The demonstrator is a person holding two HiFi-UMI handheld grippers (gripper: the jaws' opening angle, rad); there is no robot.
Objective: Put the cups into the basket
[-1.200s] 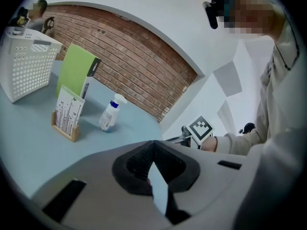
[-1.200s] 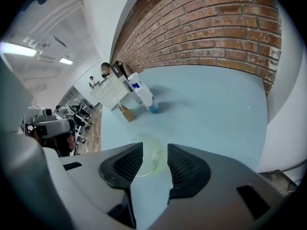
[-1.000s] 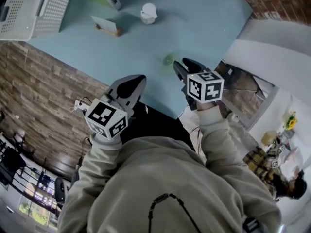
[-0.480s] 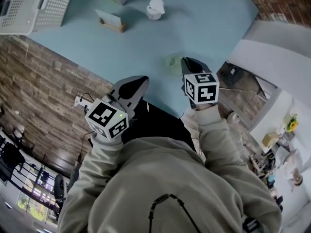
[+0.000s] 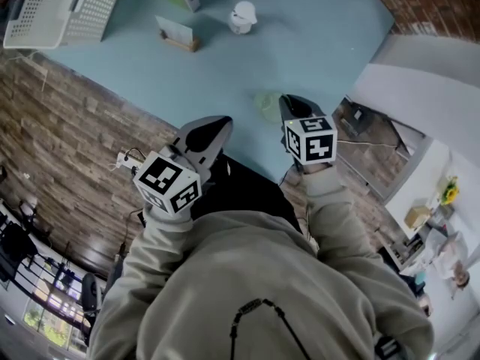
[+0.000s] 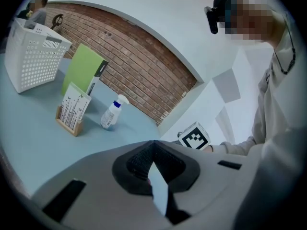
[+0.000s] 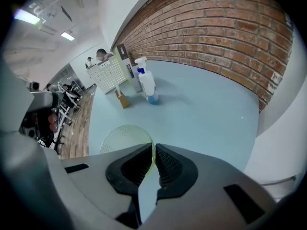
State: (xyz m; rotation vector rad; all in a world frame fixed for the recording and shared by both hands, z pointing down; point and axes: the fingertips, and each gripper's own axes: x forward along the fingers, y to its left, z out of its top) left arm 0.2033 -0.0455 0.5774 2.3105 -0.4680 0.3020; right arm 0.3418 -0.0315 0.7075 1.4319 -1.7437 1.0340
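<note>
Barely begun: the right gripper has just closed its jaws, pinching the cup by its rim at the table's near edge, while the left gripper is pressed together, empty, and the basket waits at the far-left corner.

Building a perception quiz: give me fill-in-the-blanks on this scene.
The right gripper pinches the rim of the ___ cup.
The perforated basket is ___ in colour.
The spray bottle stands ___ on the table.
Missing: green; white; upright.
The right gripper's jaws have just been closing, the cup's rim between them.
</note>
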